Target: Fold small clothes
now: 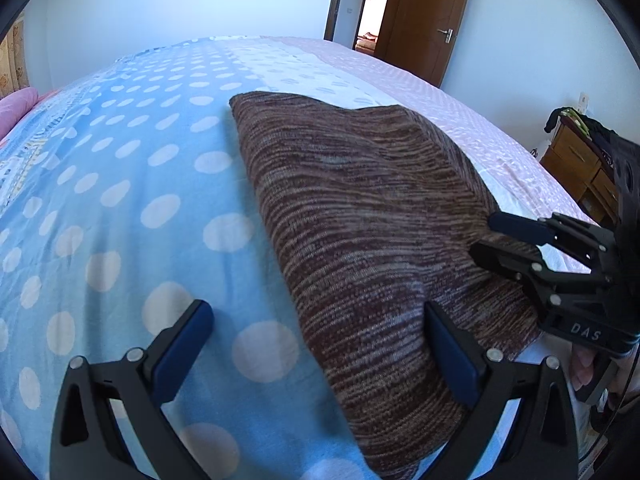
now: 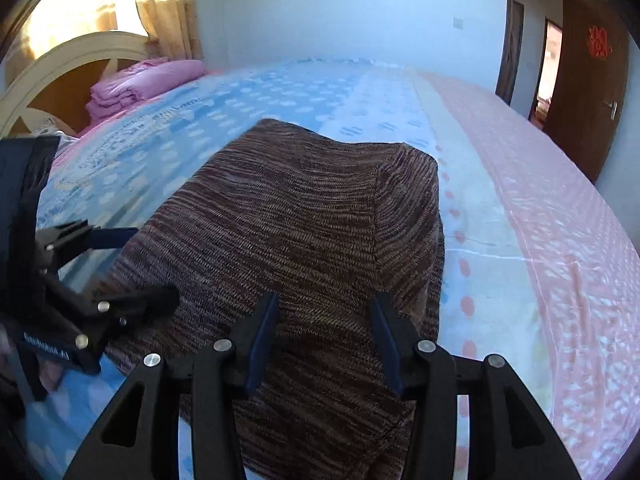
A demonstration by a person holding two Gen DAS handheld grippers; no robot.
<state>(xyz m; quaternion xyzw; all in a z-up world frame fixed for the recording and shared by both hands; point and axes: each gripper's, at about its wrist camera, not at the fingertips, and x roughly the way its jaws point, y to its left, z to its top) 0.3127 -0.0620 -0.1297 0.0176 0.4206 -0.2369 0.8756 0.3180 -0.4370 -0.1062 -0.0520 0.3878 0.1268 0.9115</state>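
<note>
A brown striped knit garment [image 1: 360, 220] lies folded flat on the bed; it also shows in the right wrist view [image 2: 296, 224]. My left gripper [image 1: 320, 356] is open wide, straddling the garment's near left edge, nothing held. It appears at the left in the right wrist view [image 2: 148, 264]. My right gripper [image 2: 326, 340] is open over the garment's near end, its jaws part way apart and empty. It appears at the right in the left wrist view [image 1: 486, 236], its fingers over the garment's right edge.
The bed has a blue polka-dot sheet [image 1: 120, 220] and a pink section [image 2: 540, 220]. Folded pink bedding [image 2: 140, 84] lies by the headboard [image 2: 60, 76]. A wooden cabinet [image 1: 580, 168] stands beside the bed, and a brown door [image 1: 428, 20] is behind.
</note>
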